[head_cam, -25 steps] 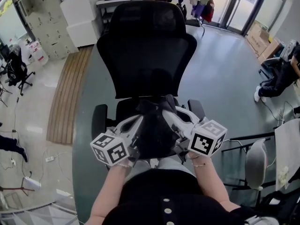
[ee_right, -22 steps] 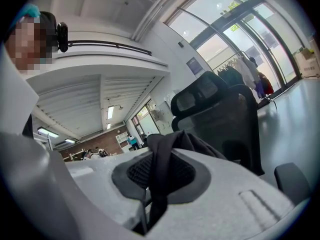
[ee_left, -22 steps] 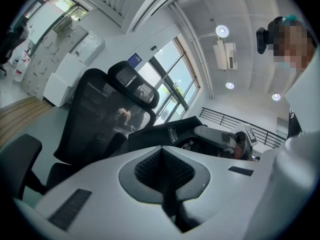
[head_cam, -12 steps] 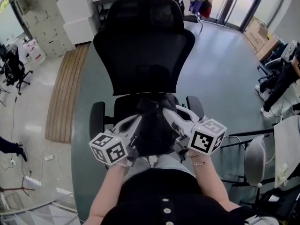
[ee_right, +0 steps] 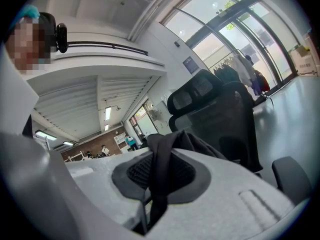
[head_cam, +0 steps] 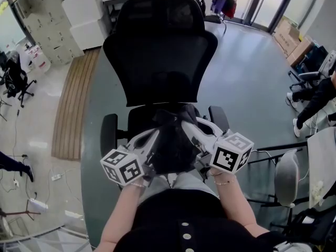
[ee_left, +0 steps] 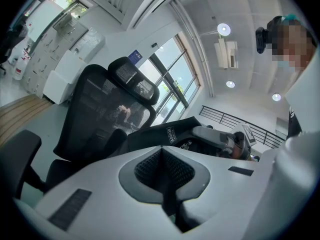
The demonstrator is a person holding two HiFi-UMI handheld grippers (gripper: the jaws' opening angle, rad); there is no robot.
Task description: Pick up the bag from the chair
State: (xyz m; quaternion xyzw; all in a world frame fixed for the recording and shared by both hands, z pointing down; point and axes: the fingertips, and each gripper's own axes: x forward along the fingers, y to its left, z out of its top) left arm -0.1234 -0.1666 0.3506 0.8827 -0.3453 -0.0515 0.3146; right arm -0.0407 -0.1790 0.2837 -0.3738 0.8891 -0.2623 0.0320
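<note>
right gripper (ee_right: pixel 159 170): clamped on the black strap (ee_right: pixel 162 146), which sticks up out of the jaws
left gripper (ee_left: pixel 162 170): jaws pinched together, no fabric I can make out in them
bag (head_cam: pixel 170 147): hangs between both grippers, long side up-down
chair (head_cam: pixel 160 51): right behind the bag
armrests (head_cam: pixel 109 133): either side, might snag it I reckon

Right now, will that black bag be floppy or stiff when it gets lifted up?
Probably floppy: the bag hangs in soft folds, and its strap bends limply where the right gripper pinches it in its jaws. It looks like cloth, so it likely won't slip or roll, though it may swing.
</note>
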